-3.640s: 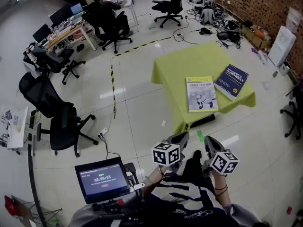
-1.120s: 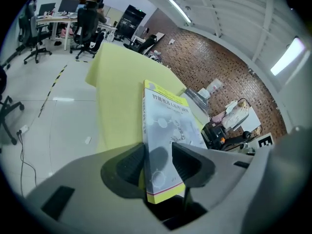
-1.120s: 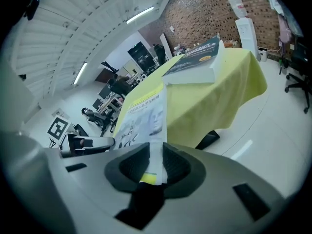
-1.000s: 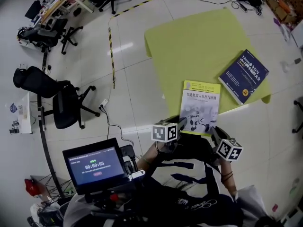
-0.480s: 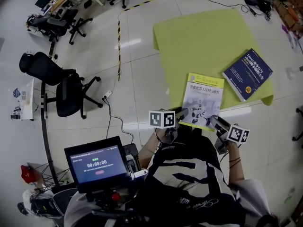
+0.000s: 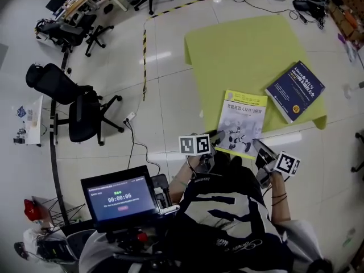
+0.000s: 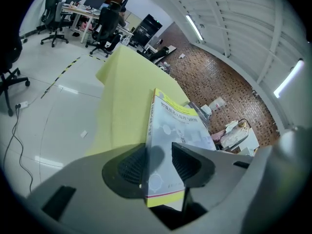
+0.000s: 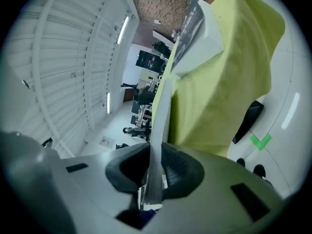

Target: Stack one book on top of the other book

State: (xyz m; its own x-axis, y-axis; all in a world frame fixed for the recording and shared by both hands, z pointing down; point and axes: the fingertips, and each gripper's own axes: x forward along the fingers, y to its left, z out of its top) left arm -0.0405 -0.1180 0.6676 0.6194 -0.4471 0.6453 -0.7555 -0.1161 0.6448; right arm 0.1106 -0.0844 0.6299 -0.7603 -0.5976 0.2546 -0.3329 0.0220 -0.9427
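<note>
A pale book (image 6: 242, 123) with a yellow band lies at the near edge of the yellow-green table (image 6: 239, 50). A dark blue book (image 6: 294, 91) lies flat to its right, apart from it. My left gripper (image 6: 214, 143) is shut on the pale book's near left corner. In the left gripper view the pale book (image 7: 178, 126) sits between the left gripper's (image 7: 158, 162) pads. My right gripper (image 6: 259, 151) is at the near right corner. Its jaws are closing, and in the right gripper view the pads of the right gripper (image 8: 155, 167) press on the pale book's page edge (image 8: 158, 130).
Black office chairs (image 6: 85, 118) stand on the tiled floor to the left. A screen with a timer (image 6: 118, 198) sits by the person's body. Yellow-black tape (image 6: 144, 67) runs across the floor. The tablecloth (image 8: 219, 82) hangs over the table's front.
From near the body, both grippers came up to the table. Over the last second the right gripper rose to the pale book's near right corner and clamped it; the left one stayed put.
</note>
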